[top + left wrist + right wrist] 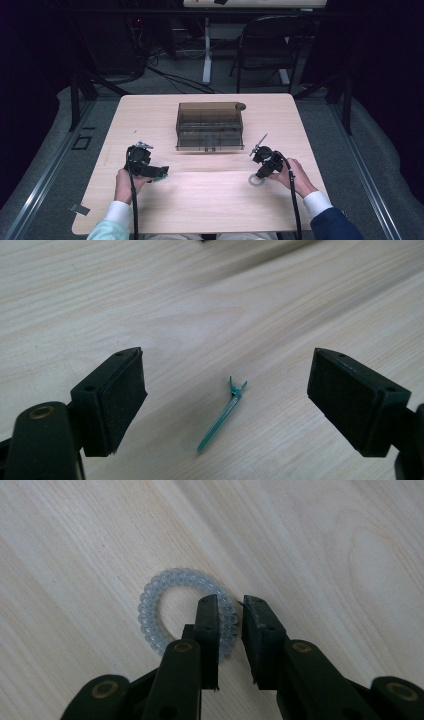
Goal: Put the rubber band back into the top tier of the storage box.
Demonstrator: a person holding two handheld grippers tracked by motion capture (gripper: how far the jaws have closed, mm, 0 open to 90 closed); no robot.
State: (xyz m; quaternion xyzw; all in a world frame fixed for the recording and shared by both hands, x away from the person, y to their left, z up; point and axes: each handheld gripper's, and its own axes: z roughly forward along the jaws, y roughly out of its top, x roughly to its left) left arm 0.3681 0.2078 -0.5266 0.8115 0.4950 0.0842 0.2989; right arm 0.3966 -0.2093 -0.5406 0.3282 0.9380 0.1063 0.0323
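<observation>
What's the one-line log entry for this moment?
left gripper: open over green hair clip | right gripper: nearly closed around rim of clear spiral hair tie | organizer box: untouched

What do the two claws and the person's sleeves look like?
Both claws, left claw and right claw, are black with flat dark pads and brass-coloured rivets. A black cable trails from each. One sleeve is pale mint with a white cuff, the other sleeve navy with a white cuff.

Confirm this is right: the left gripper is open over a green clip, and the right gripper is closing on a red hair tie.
Wrong on colour: the right gripper view shows the hair tie is clear bluish, not red. The rest stands.
</observation>
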